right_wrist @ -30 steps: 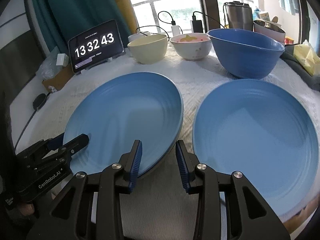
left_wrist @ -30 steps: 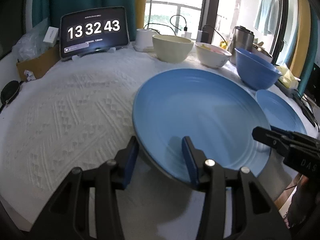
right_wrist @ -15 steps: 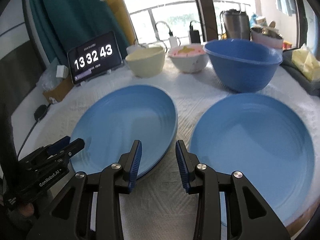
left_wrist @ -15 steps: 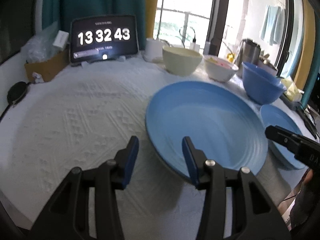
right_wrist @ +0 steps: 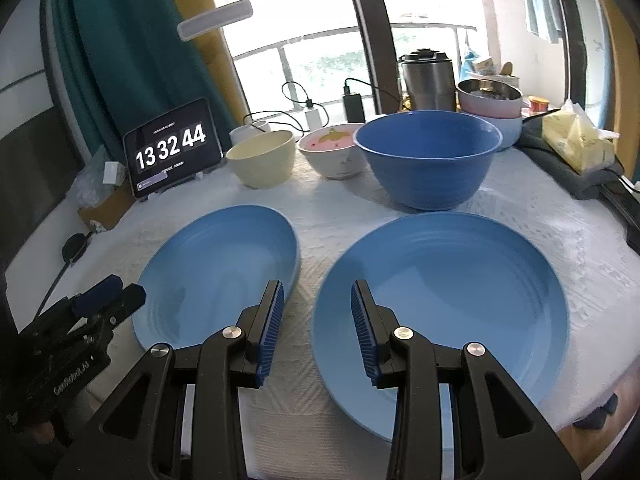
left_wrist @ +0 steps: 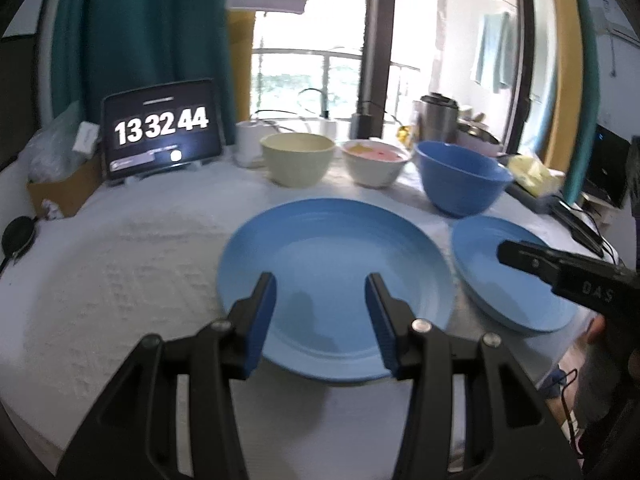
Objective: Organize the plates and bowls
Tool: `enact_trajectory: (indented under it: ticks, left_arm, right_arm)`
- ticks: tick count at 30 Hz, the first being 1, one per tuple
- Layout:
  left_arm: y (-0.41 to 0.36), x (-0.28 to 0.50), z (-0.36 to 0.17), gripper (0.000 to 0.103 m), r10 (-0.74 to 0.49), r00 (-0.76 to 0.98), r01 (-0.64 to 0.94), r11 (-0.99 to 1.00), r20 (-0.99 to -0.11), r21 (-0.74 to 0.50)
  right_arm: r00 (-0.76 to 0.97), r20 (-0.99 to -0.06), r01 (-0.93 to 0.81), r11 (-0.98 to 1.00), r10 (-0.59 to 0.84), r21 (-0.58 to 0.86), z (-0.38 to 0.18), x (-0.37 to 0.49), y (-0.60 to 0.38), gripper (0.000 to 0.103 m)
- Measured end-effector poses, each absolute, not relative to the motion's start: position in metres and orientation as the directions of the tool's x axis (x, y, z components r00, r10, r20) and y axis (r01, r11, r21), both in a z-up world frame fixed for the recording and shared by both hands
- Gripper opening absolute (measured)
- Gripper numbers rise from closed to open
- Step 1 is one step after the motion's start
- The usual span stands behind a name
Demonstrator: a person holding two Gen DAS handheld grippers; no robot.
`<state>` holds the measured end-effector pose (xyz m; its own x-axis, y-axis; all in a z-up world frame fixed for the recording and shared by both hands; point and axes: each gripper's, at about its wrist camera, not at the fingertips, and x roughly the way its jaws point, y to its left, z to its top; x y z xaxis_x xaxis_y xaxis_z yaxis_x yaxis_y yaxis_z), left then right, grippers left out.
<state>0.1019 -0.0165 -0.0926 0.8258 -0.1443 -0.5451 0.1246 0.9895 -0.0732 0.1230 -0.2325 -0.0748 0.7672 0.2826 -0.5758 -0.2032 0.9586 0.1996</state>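
Note:
Two blue plates lie side by side on the white cloth. The left plate (left_wrist: 332, 280) (right_wrist: 224, 264) is under my left gripper (left_wrist: 320, 284), which is open and empty above its near half. The right plate (right_wrist: 448, 300) (left_wrist: 508, 268) lies flat; my right gripper (right_wrist: 318, 292) is open and empty over the gap between the plates. Behind stand a cream bowl (left_wrist: 298, 158) (right_wrist: 262, 158), a white bowl with pink inside (left_wrist: 376, 162) (right_wrist: 334, 150) and a large blue bowl (left_wrist: 460, 176) (right_wrist: 428, 156).
A tablet clock (left_wrist: 160, 128) (right_wrist: 172, 148) stands at the back left by a cardboard box (left_wrist: 60, 188). A steel kettle (right_wrist: 428, 76), stacked bowls (right_wrist: 490, 100), a yellow packet (right_wrist: 576, 140) and cables sit at the back right. The table edge is near.
Both grippers have pulled back and risen from the left plate, which was tilted between them and now lies flat on the cloth. The left gripper let go of its rim.

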Motion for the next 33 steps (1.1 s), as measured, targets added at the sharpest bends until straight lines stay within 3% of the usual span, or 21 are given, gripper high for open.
enact_trajectory:
  ticks: [33]
  left_arm:
    - [-0.096, 0.101, -0.091, 0.049, -0.256, 0.782, 0.314, 0.950, -0.568, 0.004]
  right_arm:
    - [0.811, -0.554, -0.049, 0.966, 0.186, 0.253, -0.083, 0.107, -0.312, 0.037]
